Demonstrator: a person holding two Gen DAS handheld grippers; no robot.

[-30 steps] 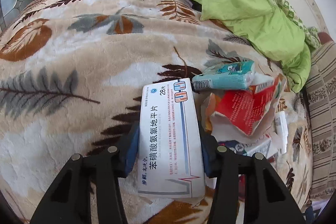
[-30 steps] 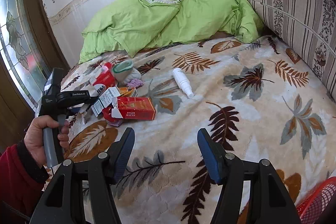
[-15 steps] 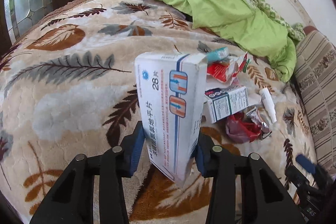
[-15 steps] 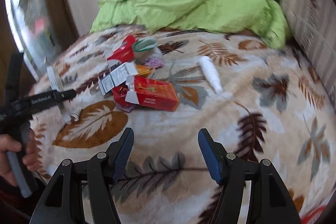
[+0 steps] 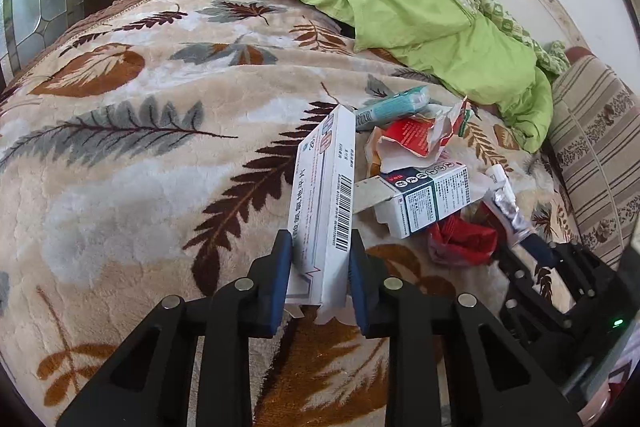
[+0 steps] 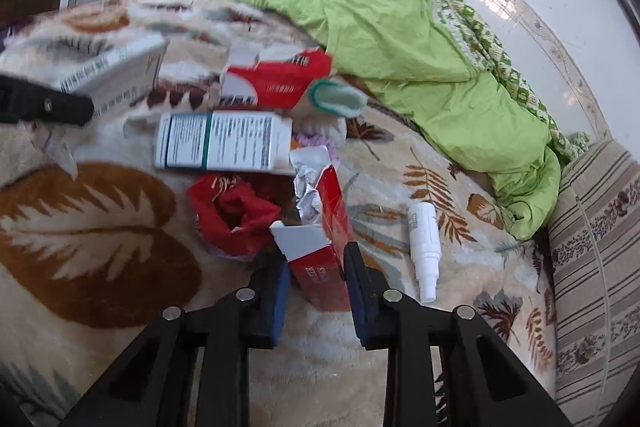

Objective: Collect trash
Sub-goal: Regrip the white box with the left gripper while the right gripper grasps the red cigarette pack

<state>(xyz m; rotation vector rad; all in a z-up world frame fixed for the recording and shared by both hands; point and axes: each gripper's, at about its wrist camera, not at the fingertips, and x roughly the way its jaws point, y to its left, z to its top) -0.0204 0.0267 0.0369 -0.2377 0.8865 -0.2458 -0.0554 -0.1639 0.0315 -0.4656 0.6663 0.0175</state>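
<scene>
Two claws are at work on one big bed (image 5: 120, 163) with a leafy blanket. We see a green quilt (image 6: 400, 39) bunched at the far end and a striped cushion (image 6: 592, 247) at the side.

We hold a long white medicine box (image 5: 324, 203) in our left claw (image 5: 318, 279). Its jaws have just been closing, and now both blue pads press the near end of the box. The box stands on its thin edge, and its long side points away from us, toward the trash pile.

Our right claw (image 6: 316, 287) is down on the blanket at a red carton (image 6: 320, 263). Its jaws have just been closing too. The carton sits right between them, with its long side pointing away from the claw and its torn white flap on top. The right pad touches the carton. We cannot be sure the left pad presses it yet, but the gap looks very small, so we think the carton is caught.

More trash lies just past it: a white and green box (image 6: 224, 143), a crumpled red wrapper (image 6: 232, 215), some silver foil (image 6: 308, 183), and a small white spray bottle (image 6: 424, 247) lying off to the right.
</scene>
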